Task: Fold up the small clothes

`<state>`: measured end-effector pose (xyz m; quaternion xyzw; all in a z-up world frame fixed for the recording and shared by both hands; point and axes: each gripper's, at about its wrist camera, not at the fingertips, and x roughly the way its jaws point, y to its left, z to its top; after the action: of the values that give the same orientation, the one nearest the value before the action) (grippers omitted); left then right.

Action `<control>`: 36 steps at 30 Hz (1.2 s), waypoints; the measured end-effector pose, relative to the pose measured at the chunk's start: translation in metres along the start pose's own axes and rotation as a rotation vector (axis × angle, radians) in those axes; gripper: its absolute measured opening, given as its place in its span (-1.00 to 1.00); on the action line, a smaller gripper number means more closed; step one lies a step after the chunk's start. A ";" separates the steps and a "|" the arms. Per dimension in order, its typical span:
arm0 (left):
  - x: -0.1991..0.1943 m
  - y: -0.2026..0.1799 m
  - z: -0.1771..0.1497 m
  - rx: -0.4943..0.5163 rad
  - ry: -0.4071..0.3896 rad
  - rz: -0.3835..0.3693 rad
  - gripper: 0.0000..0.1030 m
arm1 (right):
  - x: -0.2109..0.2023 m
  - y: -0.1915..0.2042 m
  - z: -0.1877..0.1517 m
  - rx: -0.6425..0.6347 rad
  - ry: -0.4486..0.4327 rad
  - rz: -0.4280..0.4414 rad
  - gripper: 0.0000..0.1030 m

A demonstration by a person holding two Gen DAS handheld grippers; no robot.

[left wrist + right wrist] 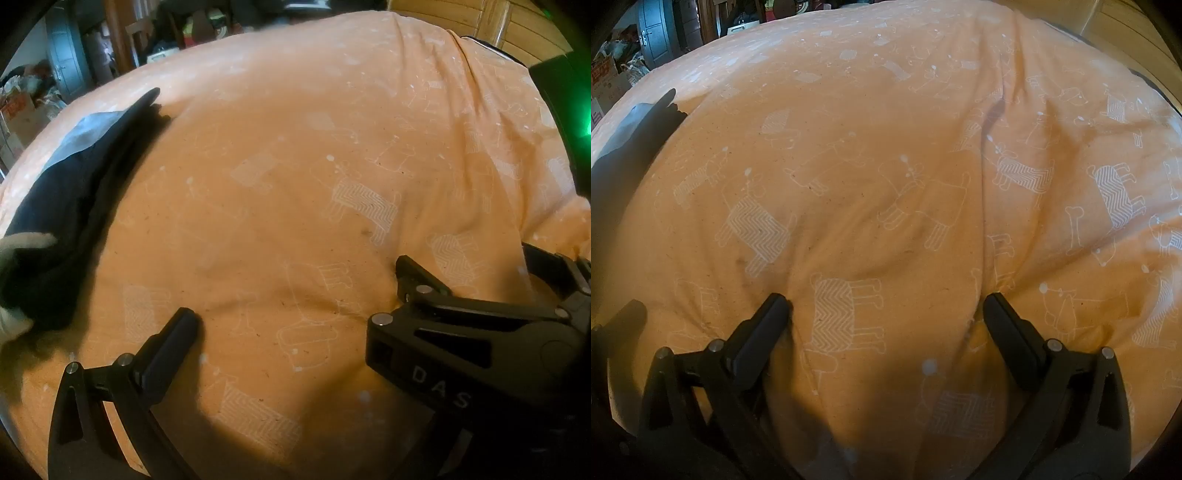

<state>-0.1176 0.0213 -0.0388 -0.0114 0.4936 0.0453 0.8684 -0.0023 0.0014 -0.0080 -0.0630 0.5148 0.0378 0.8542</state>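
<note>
A dark, crumpled garment (pixel 74 192) with a grey-blue patch lies on the orange dog-print bedcover (pixel 295 147) at the far left. It shows smaller in the right wrist view (pixel 624 147). Something pale and fuzzy (pixel 18 243) overlaps its near end. My left gripper (pixel 295 306) is open over bare cover, right of the garment and apart from it. Its left finger (pixel 181 332) shows, while black gripper hardware marked "DAS" (pixel 443 369) covers the right side. My right gripper (pixel 884 306) is open too, with both fingertips resting on the bedcover (pixel 886 147) and only cover between them.
The cover is rumpled into soft folds (pixel 997 110) towards the right. Beyond the bed's far left edge are a door (pixel 653 29), boxes (pixel 605 81) and clutter. Wooden panelling (pixel 517 26) stands at the top right. A black device with a green light (pixel 569 122) fills the right edge.
</note>
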 end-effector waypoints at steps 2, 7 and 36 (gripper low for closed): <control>0.001 0.002 0.002 0.000 0.002 0.000 1.00 | 0.000 0.000 0.000 0.000 -0.001 0.000 1.00; 0.001 0.001 0.002 0.000 0.002 0.000 1.00 | 0.000 0.000 0.000 0.000 -0.002 -0.001 1.00; -0.001 -0.006 0.008 0.000 0.002 -0.001 1.00 | 0.000 0.000 0.000 0.000 -0.003 -0.001 1.00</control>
<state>-0.1112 0.0163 -0.0342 -0.0116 0.4944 0.0450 0.8680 -0.0023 0.0014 -0.0080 -0.0633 0.5134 0.0376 0.8550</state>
